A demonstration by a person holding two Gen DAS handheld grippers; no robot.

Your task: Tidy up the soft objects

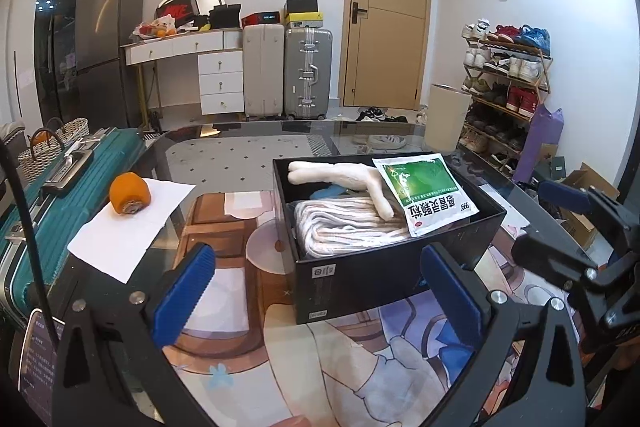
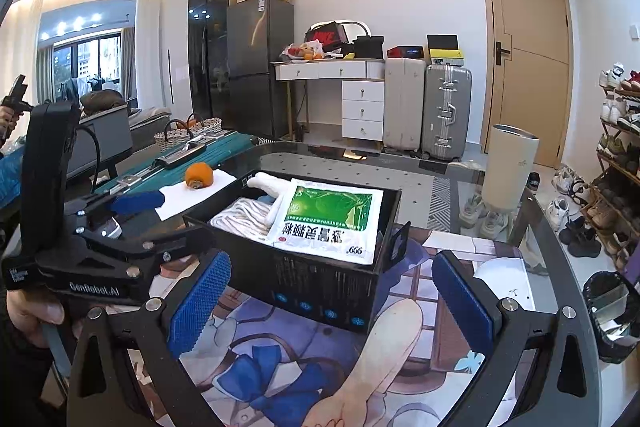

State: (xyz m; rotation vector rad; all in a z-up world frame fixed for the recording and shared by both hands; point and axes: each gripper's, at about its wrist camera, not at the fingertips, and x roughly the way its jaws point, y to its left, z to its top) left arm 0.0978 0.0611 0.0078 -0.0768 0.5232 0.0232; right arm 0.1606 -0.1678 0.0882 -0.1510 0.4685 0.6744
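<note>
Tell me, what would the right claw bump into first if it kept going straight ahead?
Probably the black box: its near wall sits right ahead of the open right claw. The green-and-white packet lies higher, inside.

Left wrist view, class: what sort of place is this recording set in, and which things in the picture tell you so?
Most likely a lived-in flat, in a combined living and entry room. A shoe rack full of shoes stands beside the door, two suitcases stand against the wall, and a fridge stands next to a white dressing table.
</note>
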